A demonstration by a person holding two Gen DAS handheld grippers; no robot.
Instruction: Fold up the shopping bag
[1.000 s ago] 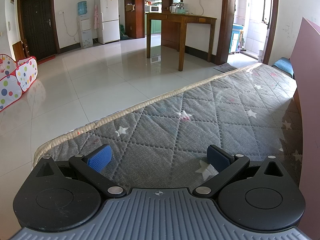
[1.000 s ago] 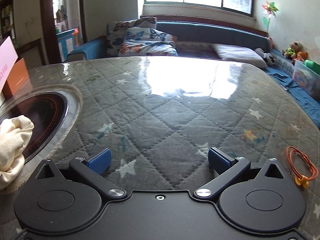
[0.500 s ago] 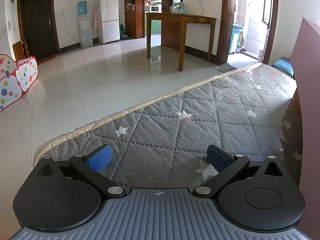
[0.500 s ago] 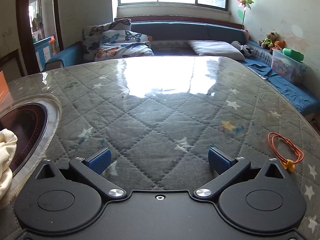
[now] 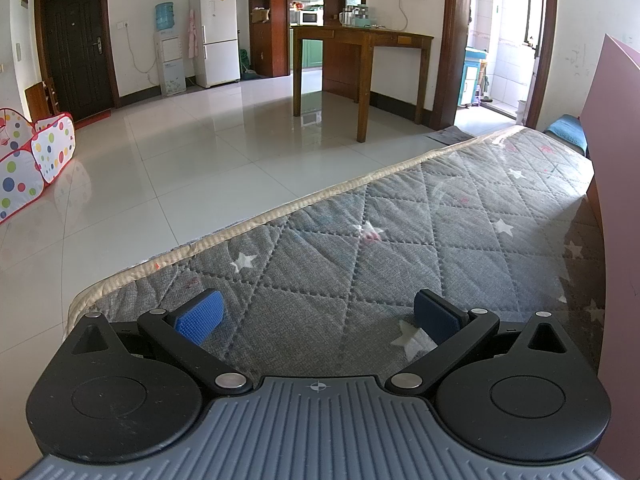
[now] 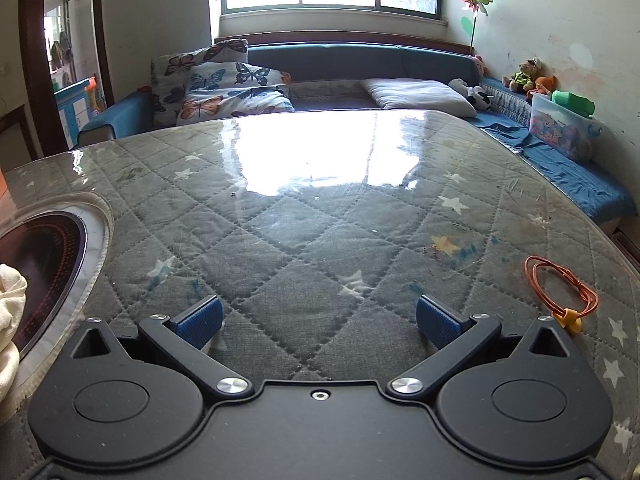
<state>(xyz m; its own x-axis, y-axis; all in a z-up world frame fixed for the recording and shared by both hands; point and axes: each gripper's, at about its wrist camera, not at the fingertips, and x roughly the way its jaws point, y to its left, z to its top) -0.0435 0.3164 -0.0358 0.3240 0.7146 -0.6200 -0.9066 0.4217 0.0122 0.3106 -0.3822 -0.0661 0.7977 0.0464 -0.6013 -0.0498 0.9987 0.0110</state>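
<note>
A cream cloth shopping bag [image 6: 10, 312] lies bunched at the far left edge of the right wrist view, partly on a round dark hob [image 6: 40, 256] set in the table. My right gripper [image 6: 318, 320] is open and empty, low over the grey quilted table cover [image 6: 304, 232], to the right of the bag. My left gripper [image 5: 318, 316] is open and empty over the same quilted cover [image 5: 400, 256] near the table's edge. The bag does not show in the left wrist view.
An orange cord loop [image 6: 560, 288] lies on the table at the right. A pink board [image 5: 616, 184] stands along the table's right side in the left wrist view. A sofa with pillows [image 6: 224, 88] is behind the table. Tiled floor [image 5: 180, 184] lies beyond the table edge.
The right gripper has swung to the right, so the bag and hob have slid toward the left edge of its view. The left gripper has not moved.
</note>
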